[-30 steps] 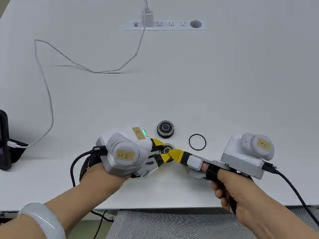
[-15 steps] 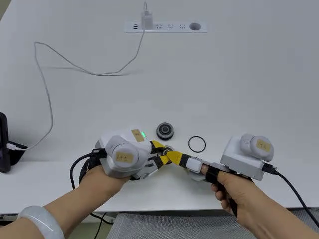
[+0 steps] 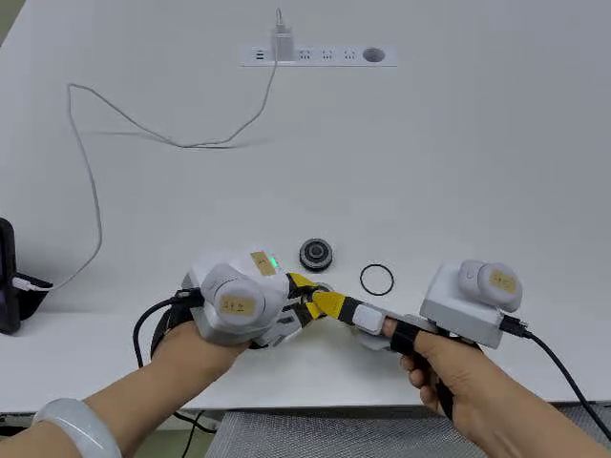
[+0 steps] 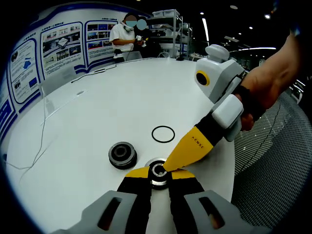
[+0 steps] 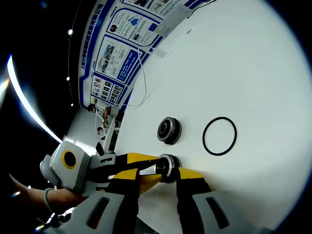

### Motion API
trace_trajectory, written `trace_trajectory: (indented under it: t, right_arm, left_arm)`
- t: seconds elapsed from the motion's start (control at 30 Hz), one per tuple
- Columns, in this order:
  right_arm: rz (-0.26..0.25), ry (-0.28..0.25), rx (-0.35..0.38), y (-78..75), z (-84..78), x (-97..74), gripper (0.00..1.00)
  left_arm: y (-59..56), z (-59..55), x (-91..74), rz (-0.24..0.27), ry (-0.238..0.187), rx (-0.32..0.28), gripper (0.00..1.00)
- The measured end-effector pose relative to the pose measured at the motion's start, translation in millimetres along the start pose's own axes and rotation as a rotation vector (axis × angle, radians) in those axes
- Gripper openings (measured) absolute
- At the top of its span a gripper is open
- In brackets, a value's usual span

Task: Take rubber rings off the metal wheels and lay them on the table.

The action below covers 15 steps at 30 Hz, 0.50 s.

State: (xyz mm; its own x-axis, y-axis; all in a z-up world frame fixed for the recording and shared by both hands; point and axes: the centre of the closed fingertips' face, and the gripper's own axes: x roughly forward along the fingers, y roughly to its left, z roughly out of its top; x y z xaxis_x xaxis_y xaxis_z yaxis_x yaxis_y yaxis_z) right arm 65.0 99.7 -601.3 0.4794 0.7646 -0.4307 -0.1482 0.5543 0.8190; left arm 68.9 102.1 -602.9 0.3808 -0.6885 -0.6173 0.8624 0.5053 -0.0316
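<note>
While left tongs point(image 3: 304, 288), perhaps right tongs point(image 3: 321, 299), clamp a wheel point(image 5: 168, 168), ring point(image 3: 377, 280) lies near.

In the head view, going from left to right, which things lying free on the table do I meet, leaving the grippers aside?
Black device at the left edge → free metal wheel → loose rubber ring.

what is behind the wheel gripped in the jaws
A second wheel and a loose rubber ring lie on the table beyond the gripped wheel. The jaws cover its sides; its underside is hidden.
</note>
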Motion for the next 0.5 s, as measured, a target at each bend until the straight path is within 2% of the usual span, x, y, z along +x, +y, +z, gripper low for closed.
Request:
trace_trajectory:
  t: [0.23,0.5]
  right_arm:
    - [0.018,-0.003,0.025,1.8,1.2,-0.3,0.32]
    - [0.021,0.009,-0.01,3.0,0.9,-3.2,0.32]
  left_arm:
    - [0.6,0.1,-0.4,0.0,0.0,-0.001,0.13]
    - [0.6,0.0,-0.2,-0.003,0.0,0.002,0.13]
